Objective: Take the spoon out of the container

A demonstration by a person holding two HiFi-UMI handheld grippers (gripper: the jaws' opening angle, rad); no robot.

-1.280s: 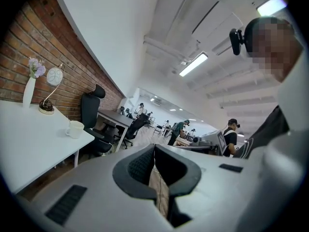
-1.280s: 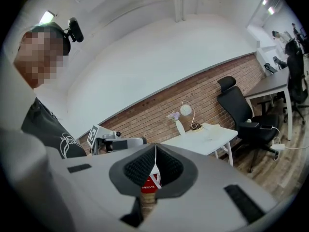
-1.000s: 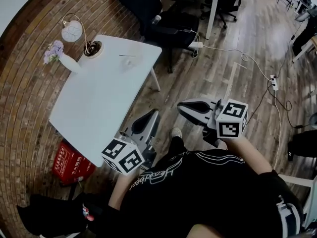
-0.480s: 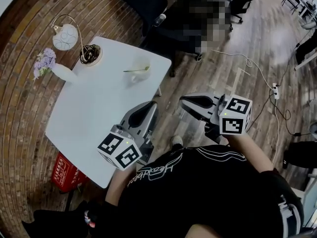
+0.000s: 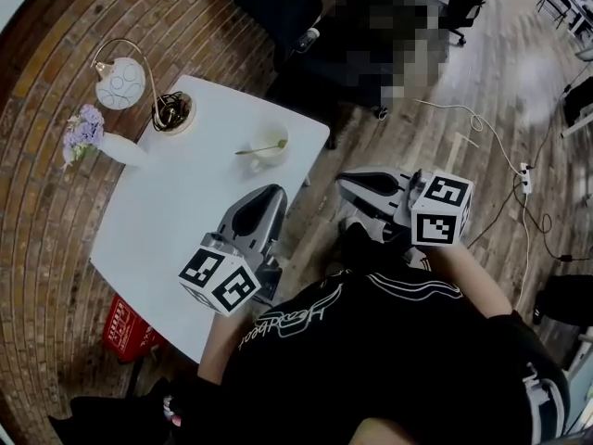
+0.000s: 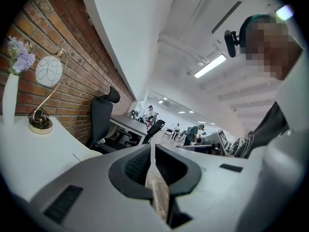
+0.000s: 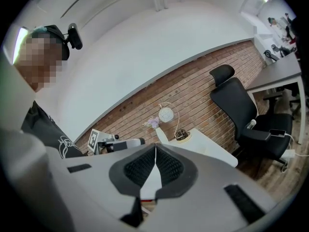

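Jaws of the left gripper (image 5: 276, 193) and right gripper (image 5: 345, 182) are seen pressed together, nothing held. The spoon (image 5: 264, 147) is found in the container (image 5: 272, 156) on the white table (image 5: 176, 211), which is set against a brick wall (image 5: 56, 82) on a wooden floor (image 5: 463, 128).

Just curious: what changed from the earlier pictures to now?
The person stepped closer to the white table; the left gripper now hangs over its near edge. Nothing grasped or released. It and the right gripper stay shut, empty; the thin spoon still rests in the pale round container.
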